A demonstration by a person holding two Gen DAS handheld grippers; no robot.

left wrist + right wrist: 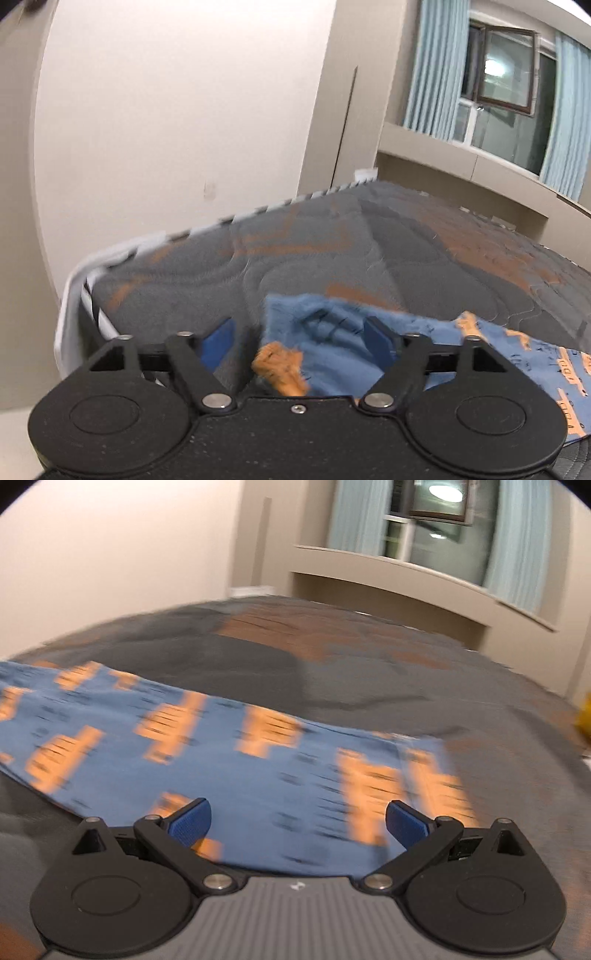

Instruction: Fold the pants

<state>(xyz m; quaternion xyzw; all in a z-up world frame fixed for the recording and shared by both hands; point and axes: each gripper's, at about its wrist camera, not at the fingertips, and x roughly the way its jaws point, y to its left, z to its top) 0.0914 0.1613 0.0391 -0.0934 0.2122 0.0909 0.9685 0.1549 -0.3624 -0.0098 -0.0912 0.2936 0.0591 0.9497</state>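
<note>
The pants (229, 760) are blue with orange patches and lie flat on a grey quilted bed (369, 672). In the left wrist view one end of the pants (332, 332) is bunched up between the spread blue pads. My left gripper (301, 339) is open around that bunched end and does not pinch it. My right gripper (297, 821) is open, low over the near edge of the pants, with cloth between and under its pads. Both views are motion-blurred.
The bed's left edge (74, 295) shows white striped sheeting next to a wall (166, 110). A window with pale curtains (498, 74) and a ledge (406, 576) lie beyond the bed. Something yellow (583, 716) sits at the right edge.
</note>
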